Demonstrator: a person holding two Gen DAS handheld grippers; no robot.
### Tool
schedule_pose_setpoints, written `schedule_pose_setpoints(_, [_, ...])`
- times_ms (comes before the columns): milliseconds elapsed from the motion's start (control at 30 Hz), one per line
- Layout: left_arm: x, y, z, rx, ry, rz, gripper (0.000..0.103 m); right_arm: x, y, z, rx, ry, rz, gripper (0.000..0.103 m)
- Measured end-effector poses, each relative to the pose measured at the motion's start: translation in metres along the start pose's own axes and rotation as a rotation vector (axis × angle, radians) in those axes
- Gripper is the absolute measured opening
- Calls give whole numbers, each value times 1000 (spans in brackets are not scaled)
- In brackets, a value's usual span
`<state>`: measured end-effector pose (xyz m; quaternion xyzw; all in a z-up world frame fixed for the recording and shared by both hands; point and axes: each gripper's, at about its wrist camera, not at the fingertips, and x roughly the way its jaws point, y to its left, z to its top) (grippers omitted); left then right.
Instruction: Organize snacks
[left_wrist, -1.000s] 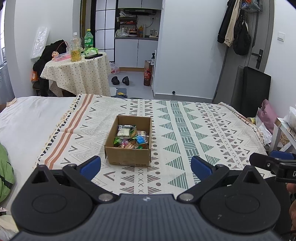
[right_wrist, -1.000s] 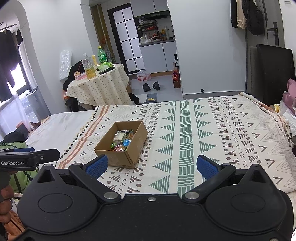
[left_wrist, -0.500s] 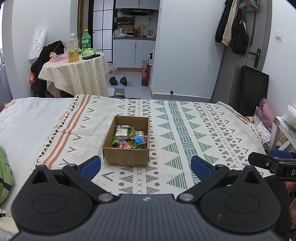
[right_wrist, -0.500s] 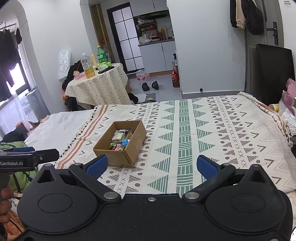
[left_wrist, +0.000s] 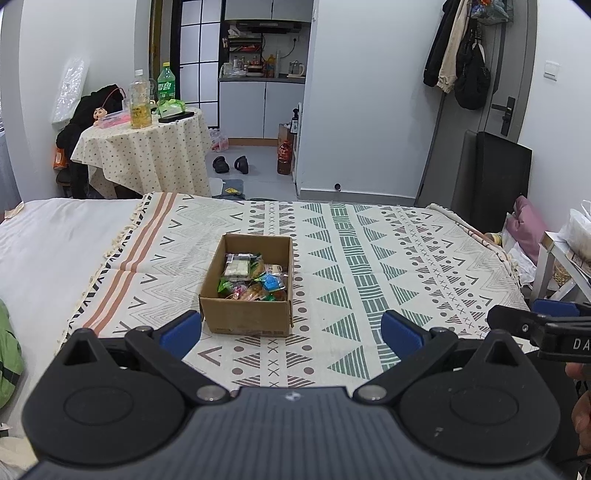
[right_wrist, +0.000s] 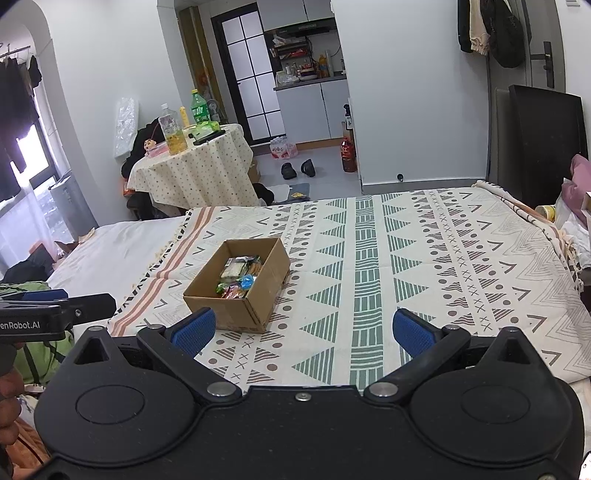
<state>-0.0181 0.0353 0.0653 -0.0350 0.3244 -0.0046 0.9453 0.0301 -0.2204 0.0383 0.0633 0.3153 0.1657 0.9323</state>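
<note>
Snacks (left_wrist: 255, 278) fill the box (left_wrist: 246, 316) mid-blanket; left gripper (left_wrist: 291, 332) and right gripper (right_wrist: 302, 330) hang near, jaws apart, empty. A careless reach could shove the light box.

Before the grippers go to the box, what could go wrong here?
1. The cardboard box sits on a soft patterned blanket, so a push from the open left gripper could tilt it or slide it.
2. The snacks lie piled together; the fingers may catch two packets at once.
3. The open right gripper is close beside the left, so both reaching in may collide.
</note>
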Motion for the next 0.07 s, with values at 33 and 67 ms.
schedule_pose_setpoints(33, [0, 0, 0, 2, 0, -1, 103, 0, 0, 0, 0, 0, 0, 103])
schedule_pose_setpoints(67, [1, -1, 1, 5, 4, -3, 103, 0, 0, 0, -1, 1, -2, 103])
